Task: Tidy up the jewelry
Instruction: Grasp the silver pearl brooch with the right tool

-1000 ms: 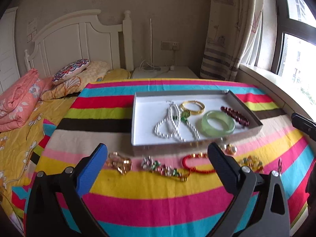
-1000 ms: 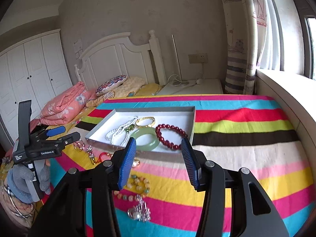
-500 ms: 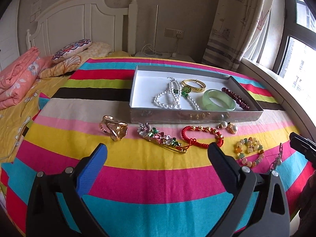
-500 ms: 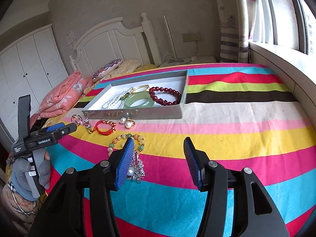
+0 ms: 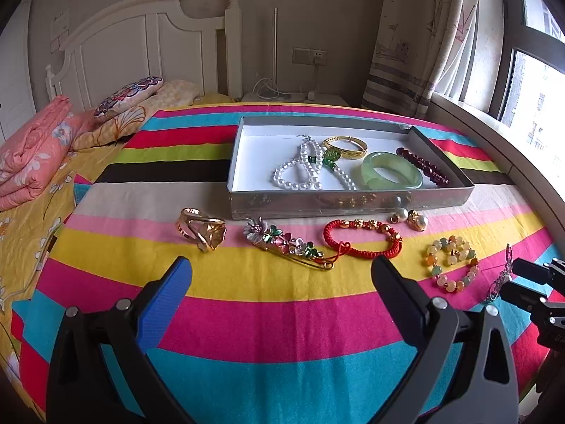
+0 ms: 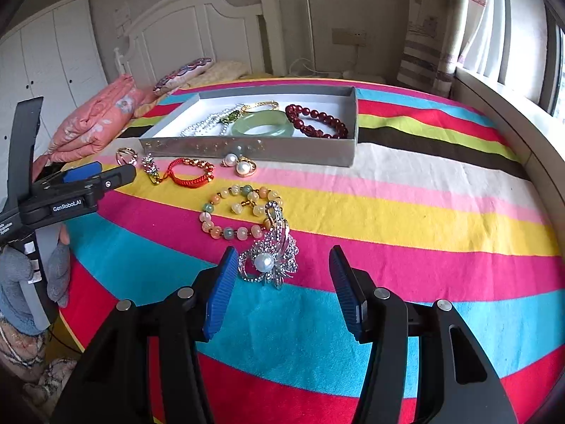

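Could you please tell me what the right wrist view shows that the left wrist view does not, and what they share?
Only the right wrist view shows the silver pearl brooch whole, lying just ahead of the open right gripper, plus the white wardrobe and the gloved hand holding the left gripper.

Only the left wrist view shows the left gripper's wide-open jaws from behind, and the window.

Both show the grey tray of jewelry, the red cord bracelet, the pastel bead bracelet and the striped bedspread.

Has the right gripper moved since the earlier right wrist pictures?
Yes. The right gripper has come down toward the bedspread and back from the grey tray; its open jaws now flank the silver pearl brooch.
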`<state>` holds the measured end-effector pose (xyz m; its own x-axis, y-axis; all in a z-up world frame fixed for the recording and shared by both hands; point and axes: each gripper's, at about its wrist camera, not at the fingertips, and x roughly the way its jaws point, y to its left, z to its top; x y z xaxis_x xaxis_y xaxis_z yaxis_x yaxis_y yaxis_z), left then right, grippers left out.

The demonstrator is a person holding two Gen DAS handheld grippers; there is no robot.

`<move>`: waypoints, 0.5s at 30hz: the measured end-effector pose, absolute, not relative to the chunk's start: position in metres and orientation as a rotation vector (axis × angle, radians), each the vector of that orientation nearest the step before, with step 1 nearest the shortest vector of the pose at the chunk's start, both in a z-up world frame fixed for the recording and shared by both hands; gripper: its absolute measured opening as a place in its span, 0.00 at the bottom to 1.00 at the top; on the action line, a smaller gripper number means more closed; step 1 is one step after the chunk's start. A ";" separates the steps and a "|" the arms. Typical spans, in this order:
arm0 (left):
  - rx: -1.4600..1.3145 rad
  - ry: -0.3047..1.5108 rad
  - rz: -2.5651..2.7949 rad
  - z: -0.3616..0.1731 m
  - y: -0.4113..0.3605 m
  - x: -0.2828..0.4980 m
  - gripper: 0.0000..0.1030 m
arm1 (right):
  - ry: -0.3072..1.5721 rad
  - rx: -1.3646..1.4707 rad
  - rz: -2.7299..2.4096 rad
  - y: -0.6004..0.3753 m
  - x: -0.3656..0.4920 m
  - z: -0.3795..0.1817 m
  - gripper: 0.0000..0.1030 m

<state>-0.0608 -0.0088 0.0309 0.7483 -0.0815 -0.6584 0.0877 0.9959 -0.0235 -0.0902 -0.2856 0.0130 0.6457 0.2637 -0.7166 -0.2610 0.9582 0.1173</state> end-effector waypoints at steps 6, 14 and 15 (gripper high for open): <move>0.005 0.715 -0.102 0.031 -0.008 -0.062 0.98 | 0.871 0.093 0.221 -0.278 -0.094 0.002 0.51; -0.007 0.701 -0.115 0.032 -0.006 -0.066 0.98 | 0.851 0.097 0.172 -0.262 -0.093 0.002 0.50; -0.008 0.699 -0.117 0.032 -0.006 -0.066 0.98 | 0.850 0.091 0.165 -0.260 -0.091 0.002 0.50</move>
<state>-0.0661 -0.0061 0.0325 0.7591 -0.1101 -0.6417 0.1049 0.9934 -0.0463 -0.0910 -0.2598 0.0017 0.6480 0.1815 -0.7397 -0.1089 0.9833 0.1458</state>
